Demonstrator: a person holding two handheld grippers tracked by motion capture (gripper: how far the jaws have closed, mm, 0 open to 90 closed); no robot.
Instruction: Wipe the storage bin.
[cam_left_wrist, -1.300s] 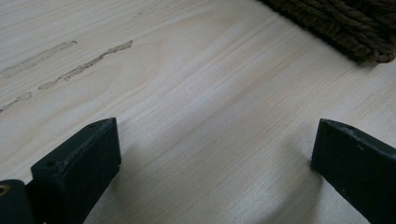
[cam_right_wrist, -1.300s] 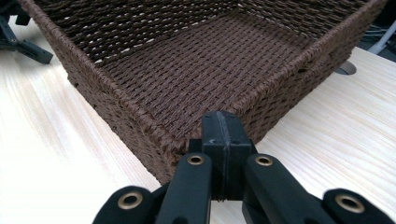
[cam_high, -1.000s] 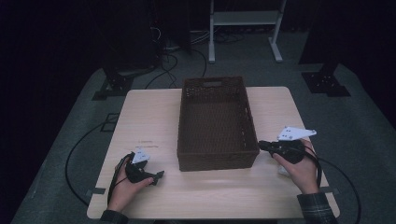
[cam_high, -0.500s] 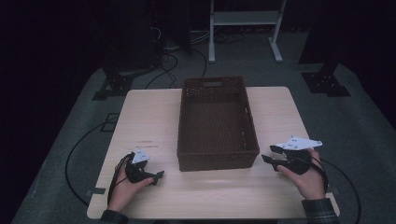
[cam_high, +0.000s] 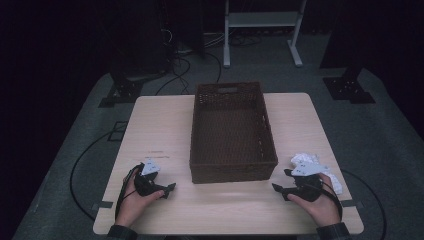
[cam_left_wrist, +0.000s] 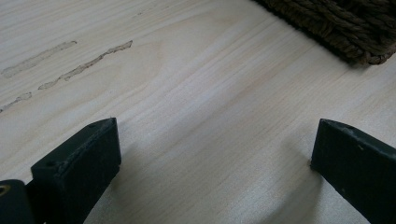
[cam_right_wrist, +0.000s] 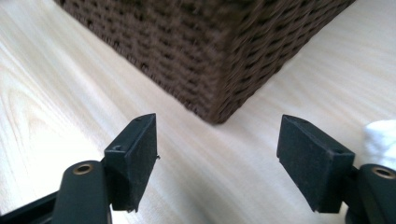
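A dark brown woven basket (cam_high: 227, 130) stands in the middle of the pale wooden table (cam_high: 165, 135), and I see nothing inside it. My left gripper (cam_high: 167, 190) rests near the front left, pointing at the basket's near left corner (cam_left_wrist: 341, 23). It is open (cam_left_wrist: 215, 154), with bare wood between the jaws. My right gripper (cam_high: 281, 181) lies low at the front right, aimed at the basket's near right corner (cam_right_wrist: 210, 46). Its jaws have just been opening and now stand wide (cam_right_wrist: 217, 149), with nothing between them. A crumpled white cloth or paper (cam_high: 306, 160) lies just behind the right hand.
The white crumpled thing also appears at the right edge of the right gripper view (cam_right_wrist: 380, 137). Faint tape marks (cam_left_wrist: 70, 60) streak the wood ahead of the left gripper. A white metal stand (cam_high: 260, 30) and cables sit on the floor beyond the table.
The right hand has come down and back toward the table's front edge, away from the basket's right side, and its jaws have spread. The left hand has stayed where it was.
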